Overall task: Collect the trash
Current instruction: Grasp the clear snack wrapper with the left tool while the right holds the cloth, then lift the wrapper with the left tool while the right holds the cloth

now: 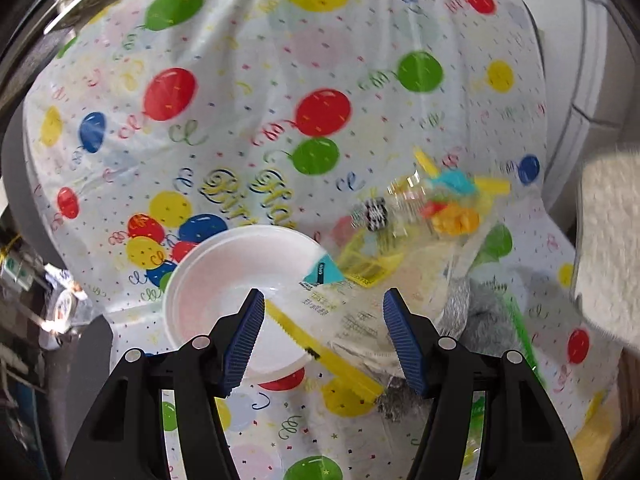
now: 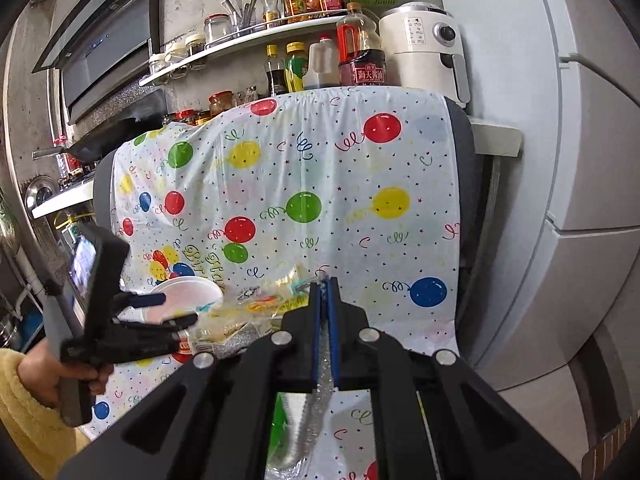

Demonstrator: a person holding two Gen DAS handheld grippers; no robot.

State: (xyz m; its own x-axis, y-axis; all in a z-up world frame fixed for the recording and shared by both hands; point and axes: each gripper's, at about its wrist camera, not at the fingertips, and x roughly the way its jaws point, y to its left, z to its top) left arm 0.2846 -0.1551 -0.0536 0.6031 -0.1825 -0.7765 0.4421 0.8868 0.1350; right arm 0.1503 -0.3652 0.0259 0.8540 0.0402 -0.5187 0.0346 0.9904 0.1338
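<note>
Right now the right gripper (image 2: 326, 280) is clamped on a clear plastic bag (image 2: 320, 392) of party litter. With its fingers apart, the left gripper (image 1: 324, 300) hovers over a foam bowl (image 1: 224, 276) and yellow plastic knife (image 1: 320, 354); a thin pinch could slip and spill the bag.

Home kitchen, black glass range hood (image 2: 104, 36), wall shelf of sauce bottles and jars (image 2: 248, 36), cream air fryer (image 2: 424, 48), white refrigerator (image 2: 560, 120)

A: Tabletop (image 2: 466, 152) cover?
B: Balloon-print birthday cloth (image 2: 320, 160), draped over the near edge.
A: Lying on it?
B: White foam bowl (image 1: 224, 280) at the near left. Just right of it, a clear plastic bag (image 1: 404, 240) of coloured bits, its edge overlapping the bowl. A yellow serrated plastic knife (image 1: 320, 352) crosses the bowl's rim.
</note>
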